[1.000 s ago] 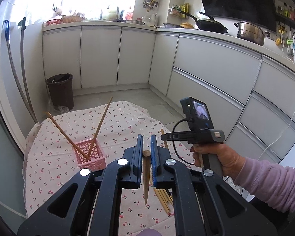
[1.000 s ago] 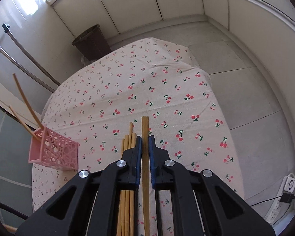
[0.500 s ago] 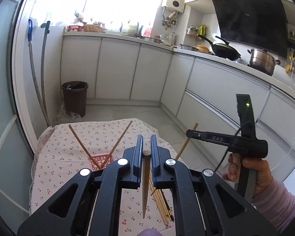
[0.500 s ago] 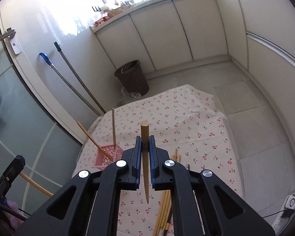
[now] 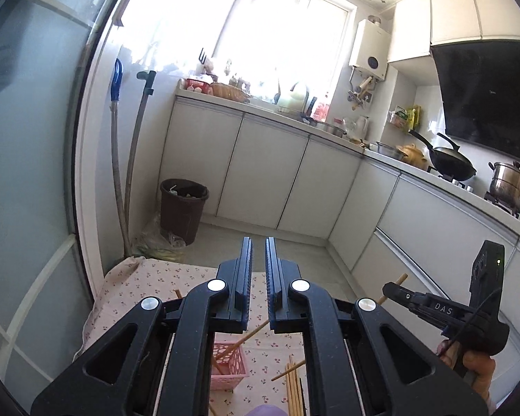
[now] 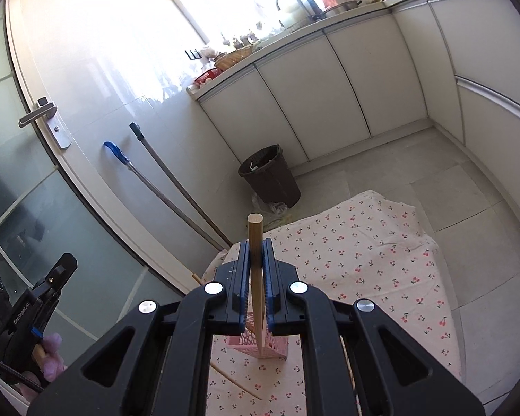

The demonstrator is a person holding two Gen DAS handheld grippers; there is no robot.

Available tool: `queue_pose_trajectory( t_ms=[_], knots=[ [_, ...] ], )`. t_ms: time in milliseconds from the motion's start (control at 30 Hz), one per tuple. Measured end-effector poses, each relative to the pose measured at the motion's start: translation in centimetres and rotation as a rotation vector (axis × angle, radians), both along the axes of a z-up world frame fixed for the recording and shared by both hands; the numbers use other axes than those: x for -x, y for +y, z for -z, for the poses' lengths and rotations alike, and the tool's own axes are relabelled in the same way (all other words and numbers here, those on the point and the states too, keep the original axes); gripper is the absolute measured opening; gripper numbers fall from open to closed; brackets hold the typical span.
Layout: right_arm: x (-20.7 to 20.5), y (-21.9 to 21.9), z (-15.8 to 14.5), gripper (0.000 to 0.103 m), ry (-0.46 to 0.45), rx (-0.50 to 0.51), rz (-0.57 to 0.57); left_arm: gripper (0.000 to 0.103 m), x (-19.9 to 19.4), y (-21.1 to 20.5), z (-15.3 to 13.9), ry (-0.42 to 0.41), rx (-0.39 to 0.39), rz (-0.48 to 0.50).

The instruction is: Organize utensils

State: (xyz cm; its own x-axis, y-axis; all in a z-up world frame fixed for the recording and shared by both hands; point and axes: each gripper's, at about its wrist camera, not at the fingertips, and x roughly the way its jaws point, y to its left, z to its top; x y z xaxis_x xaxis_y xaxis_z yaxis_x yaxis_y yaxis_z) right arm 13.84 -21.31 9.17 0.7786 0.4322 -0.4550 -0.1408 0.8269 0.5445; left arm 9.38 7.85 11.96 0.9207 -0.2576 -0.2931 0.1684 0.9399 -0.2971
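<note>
My right gripper (image 6: 256, 254) is shut on a wooden chopstick (image 6: 255, 242), held upright with its tip down over the pink basket (image 6: 272, 346) on the cherry-print cloth (image 6: 364, 260). My left gripper (image 5: 258, 253) has its jaws slightly apart with nothing between them. It is raised above the pink basket (image 5: 230, 367), which holds leaning chopsticks (image 5: 239, 343). A bundle of loose chopsticks (image 5: 294, 384) lies on the cloth right of the basket. The right gripper's body (image 5: 468, 315) shows at the right of the left wrist view.
A brown waste bin (image 6: 270, 176) stands on the floor beyond the table, with two mop handles (image 6: 163, 187) leaning on the wall. White kitchen cabinets (image 5: 277, 180) run behind. One chopstick (image 6: 235, 381) lies on the cloth near the basket.
The left gripper let go of its chopstick and tilted up. The right gripper carried its chopstick over the pink basket, tip down.
</note>
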Motion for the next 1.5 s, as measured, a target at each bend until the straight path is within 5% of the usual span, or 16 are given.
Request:
queue_pose_trajectory(
  t_ms=[133,233,300,400,533,700,833,900,1000,1133,1267,1500],
  knots=[
    [-0.2,-0.4,0.6,0.007,0.017,-0.001,-0.01,0.011,0.1,1.7,0.3,0.041,-0.012,-0.085],
    [-0.4,-0.9,1.5,0.008,0.044,-0.014,-0.006,0.057,-4.7,5.3,5.7,0.381,0.043,-0.104],
    [-0.6,-1.2,2.5,0.008,0.073,-0.017,0.001,0.055,-8.4,7.4,12.2,0.607,0.095,-0.133],
    [-0.7,-1.6,3.8,0.008,0.11,-0.021,0.006,0.052,-12.5,10.1,21.4,0.839,0.06,-0.278],
    [-0.8,-2.4,4.7,0.008,0.125,-0.017,0.019,0.052,-14.8,12.0,27.1,0.933,0.034,-0.363],
    [-1.3,-3.3,5.4,0.008,0.14,-0.027,0.03,0.052,-15.8,14.1,30.3,1.003,0.037,-0.45],
    [-1.6,-3.6,5.8,0.008,0.154,-0.035,0.033,0.052,-15.8,13.6,30.0,0.982,-0.007,-0.461],
    [-1.5,-3.5,5.9,0.008,0.157,-0.031,0.031,0.048,-15.7,12.3,30.1,0.971,-0.104,-0.455],
    [-1.3,-3.2,5.7,0.008,0.154,-0.027,0.022,0.013,-15.0,10.3,29.9,0.937,-0.17,-0.402],
    [-0.7,-2.7,5.1,0.008,0.136,-0.026,0.007,0.006,-12.9,10.1,28.1,0.883,-0.094,-0.359],
    [0.0,-2.6,4.2,0.008,0.112,-0.048,-0.013,0.006,-9.5,9.6,22.8,0.761,-0.02,-0.298],
    [1.0,-1.6,3.0,0.008,0.082,-0.059,-0.044,0.006,-3.4,7.1,12.7,0.519,-0.074,-0.251]
  ],
)
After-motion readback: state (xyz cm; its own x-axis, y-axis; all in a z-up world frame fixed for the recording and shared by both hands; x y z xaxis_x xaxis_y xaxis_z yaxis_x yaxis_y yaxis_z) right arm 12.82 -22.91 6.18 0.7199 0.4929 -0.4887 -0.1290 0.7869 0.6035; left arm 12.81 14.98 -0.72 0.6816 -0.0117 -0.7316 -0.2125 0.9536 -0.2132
